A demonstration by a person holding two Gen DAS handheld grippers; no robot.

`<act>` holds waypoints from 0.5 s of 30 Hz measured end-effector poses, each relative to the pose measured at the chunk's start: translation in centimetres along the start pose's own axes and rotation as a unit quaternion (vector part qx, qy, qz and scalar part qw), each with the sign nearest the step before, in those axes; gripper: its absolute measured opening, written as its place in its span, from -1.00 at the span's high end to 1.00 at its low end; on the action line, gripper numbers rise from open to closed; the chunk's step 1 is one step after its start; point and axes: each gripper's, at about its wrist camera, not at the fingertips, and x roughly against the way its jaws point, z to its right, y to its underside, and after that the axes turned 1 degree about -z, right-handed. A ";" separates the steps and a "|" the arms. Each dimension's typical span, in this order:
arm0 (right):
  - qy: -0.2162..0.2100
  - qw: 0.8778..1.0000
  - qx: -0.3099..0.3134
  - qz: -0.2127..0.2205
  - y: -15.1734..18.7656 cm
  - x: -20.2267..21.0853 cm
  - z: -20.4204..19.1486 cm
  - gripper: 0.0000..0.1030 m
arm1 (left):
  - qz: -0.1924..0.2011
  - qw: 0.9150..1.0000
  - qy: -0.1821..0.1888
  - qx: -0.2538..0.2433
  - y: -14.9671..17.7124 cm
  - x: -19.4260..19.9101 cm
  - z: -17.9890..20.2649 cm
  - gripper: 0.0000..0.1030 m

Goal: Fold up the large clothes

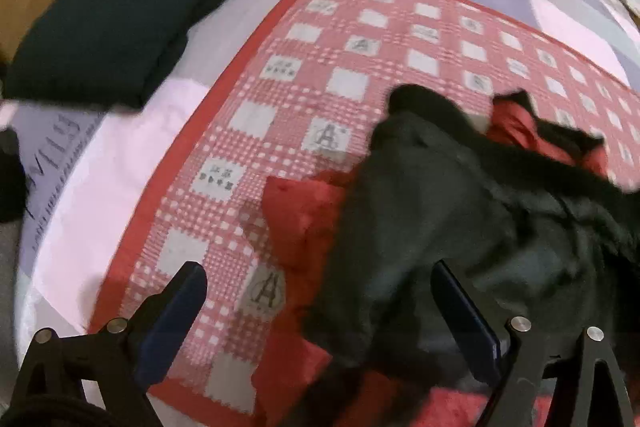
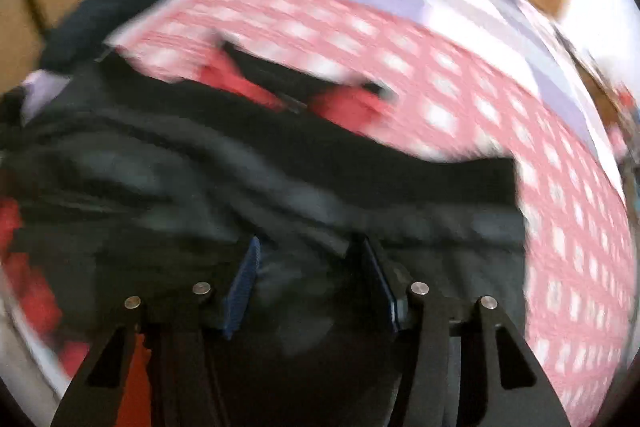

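Black-red jacket [image 1: 460, 227] on checked cloth [image 1: 304, 75] – L gripper [image 1: 320, 279] jaws wide

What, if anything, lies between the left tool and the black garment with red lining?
Nothing visible does. The left tool is open above the garment's edge on the red checked cloth, with only fabric under it. The folded dark pile lies off to the far left.

**Letters on the cloth under me**

I read a large letter "A" in several grey squares of my red checked cloth [image 1: 304, 99]. The bed sheet [image 1: 120, 155] carries big dark lettering, too blurred for me to read.
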 end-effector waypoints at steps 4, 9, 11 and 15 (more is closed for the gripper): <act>-0.042 0.998 -0.050 0.015 0.0 1.9 4.0 0.10 | 0.045 0.998 0.030 -0.028 -2.3 0.6 2.3 -0.83; -0.033 0.998 -0.033 0.049 1.0 5.1 3.2 0.05 | 0.035 0.995 0.013 -0.092 -4.0 -2.5 6.9 -0.83; -0.021 0.998 -0.045 0.048 1.9 5.5 4.0 0.05 | 0.000 0.993 -0.058 -0.105 -3.7 -5.7 6.2 -0.85; 0.035 0.996 -0.086 0.011 4.8 5.1 7.5 0.04 | -0.040 0.997 -0.039 -0.055 -2.4 -8.5 1.4 -1.00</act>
